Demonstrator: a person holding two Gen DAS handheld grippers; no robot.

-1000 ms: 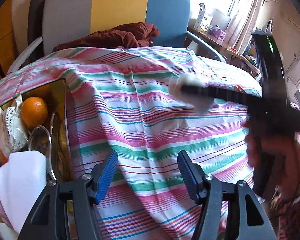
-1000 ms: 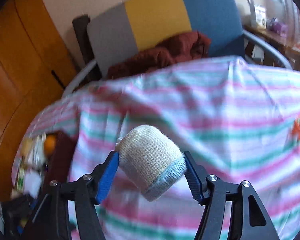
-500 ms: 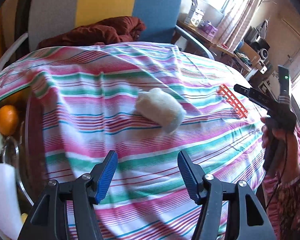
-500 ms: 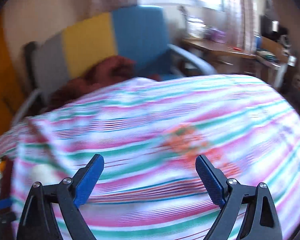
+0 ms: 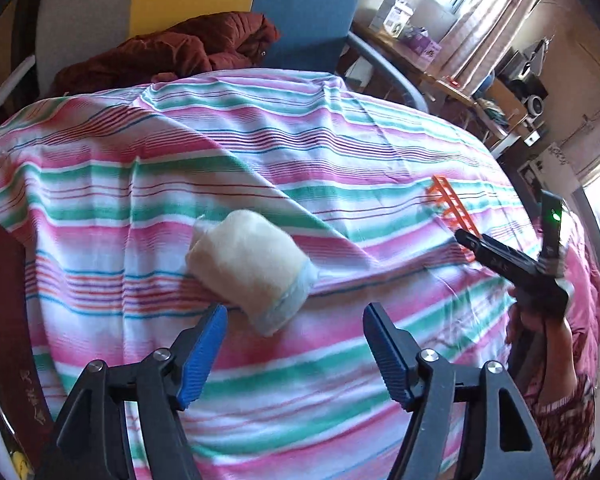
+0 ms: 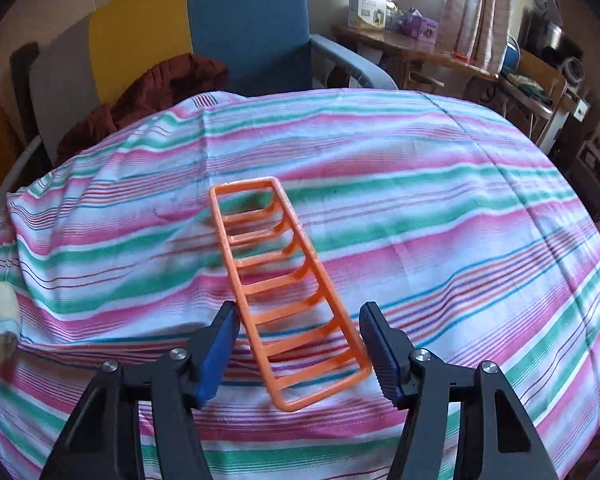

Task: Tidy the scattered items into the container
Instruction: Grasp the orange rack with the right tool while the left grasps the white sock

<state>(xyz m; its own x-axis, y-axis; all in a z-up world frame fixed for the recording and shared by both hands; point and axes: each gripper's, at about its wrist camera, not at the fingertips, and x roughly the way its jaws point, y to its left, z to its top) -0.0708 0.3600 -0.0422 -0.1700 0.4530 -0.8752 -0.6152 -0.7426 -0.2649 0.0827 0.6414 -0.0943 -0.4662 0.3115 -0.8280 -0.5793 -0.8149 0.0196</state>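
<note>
Now | left tongs (image 5: 294,354) wide, empty, near sock roll (image 5: 252,270) | right tongs (image 6: 298,354) wide, straddling orange rack (image 6: 284,292)

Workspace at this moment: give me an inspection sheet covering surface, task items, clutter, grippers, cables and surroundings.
Surface: striped tablecloth, wrinkled.
Task items: rolled cream sock lying loose just ahead of the left gripper; orange plastic rack lying between the fingers of the right gripper. Container not clearly seen.
Clutter: nothing seen on the cloth.
Grippers: both open, neither holding anything.
Cables: nothing seen.
Surroundings: blue, yellow and grey chair with maroon clothing; side table with boxes; curtains.
</note>
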